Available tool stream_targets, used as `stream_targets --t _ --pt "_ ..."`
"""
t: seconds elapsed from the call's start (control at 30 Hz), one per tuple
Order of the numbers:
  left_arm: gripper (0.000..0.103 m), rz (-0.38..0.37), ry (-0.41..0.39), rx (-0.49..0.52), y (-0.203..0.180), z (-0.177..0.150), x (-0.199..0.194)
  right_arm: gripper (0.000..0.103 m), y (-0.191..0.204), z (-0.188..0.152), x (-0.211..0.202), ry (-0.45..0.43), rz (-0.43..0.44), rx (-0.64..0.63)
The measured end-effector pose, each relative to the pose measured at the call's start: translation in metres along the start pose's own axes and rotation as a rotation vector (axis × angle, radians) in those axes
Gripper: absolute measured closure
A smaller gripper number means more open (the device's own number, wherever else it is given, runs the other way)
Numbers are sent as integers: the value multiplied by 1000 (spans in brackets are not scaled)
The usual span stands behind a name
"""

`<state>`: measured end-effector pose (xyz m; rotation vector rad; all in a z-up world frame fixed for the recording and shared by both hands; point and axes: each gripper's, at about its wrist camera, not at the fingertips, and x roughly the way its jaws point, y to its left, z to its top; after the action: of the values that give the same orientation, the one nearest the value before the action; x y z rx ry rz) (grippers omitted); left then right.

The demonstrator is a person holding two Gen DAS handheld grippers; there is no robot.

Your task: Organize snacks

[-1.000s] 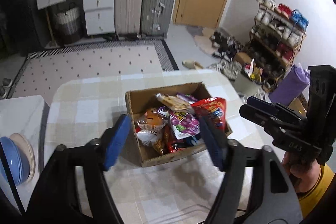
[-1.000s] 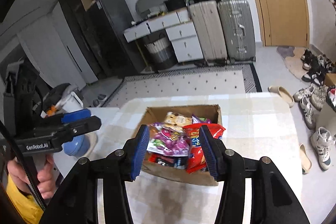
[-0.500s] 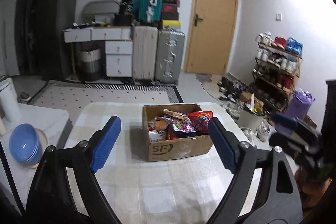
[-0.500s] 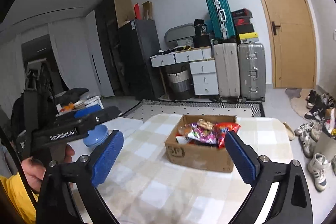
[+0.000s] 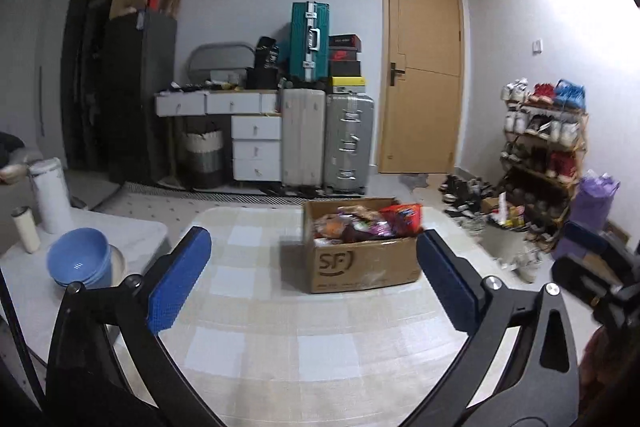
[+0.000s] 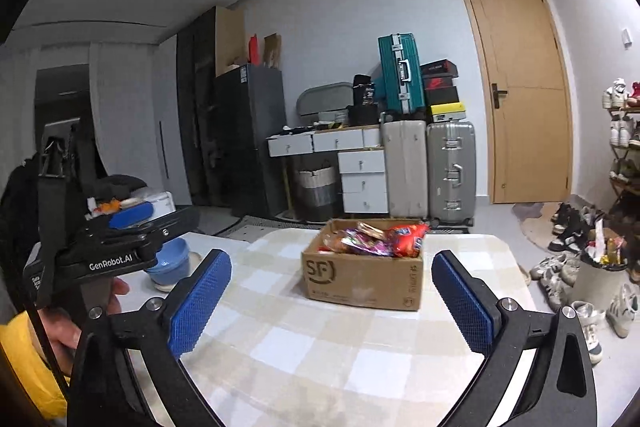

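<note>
Two pairs of tongs hung over a worktop [image 5: 256, 339] spread with a beige and white checked cloth. At the far left, on a lower white side table [image 5: 132, 231], sat a stack of blue plastic bowls [image 5: 78, 261], with a white cylindrical container [image 5: 50, 197] behind them. A hand [image 6: 66, 323] beside a yellow sleeve gripped the left tongs [image 5: 310, 281], whose jaws were opening, nearly at their widest, blue ribbed pads with nothing between them. Further back stood a tall dark cabinet [image 5: 132, 95], then a white chest of drawers [image 5: 256, 147], a woven laundry basket [image 5: 202, 157] and two upright hard-shell suitcases, one cream [image 5: 302, 137] and one silver [image 5: 348, 143], with a teal suitcase [image 5: 310, 41] stacked above. Toward the middle of the worktop rested the brown cardboard box printed "SF" [image 6: 362, 277], heaped with bright snack packets [image 6: 374, 239]; it lay ahead of both tongs, well apart from the pads. The right tongs [image 6: 332, 297] were opening too, wide and empty. To the right came a closed tan wooden door [image 5: 422, 67], scattered shoes on the floor [image 6: 560, 263] and a loaded shoe rack [image 5: 540, 143].
</note>
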<state>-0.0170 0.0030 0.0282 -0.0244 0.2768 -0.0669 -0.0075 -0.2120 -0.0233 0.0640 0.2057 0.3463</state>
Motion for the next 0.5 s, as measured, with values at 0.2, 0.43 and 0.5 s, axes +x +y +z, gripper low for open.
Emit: stream_targets --t 0.2,0.43,0.5 --pt "0 22 67 35 6 -50 33 1 -10 -39 22 25 -62 -24" --pt "0 51 82 6 18 -98 79 1 -26 -68 37 19 -128 9" --pt "0 53 66 -12 23 -107 90 1 -29 -70 37 8 -133 7"
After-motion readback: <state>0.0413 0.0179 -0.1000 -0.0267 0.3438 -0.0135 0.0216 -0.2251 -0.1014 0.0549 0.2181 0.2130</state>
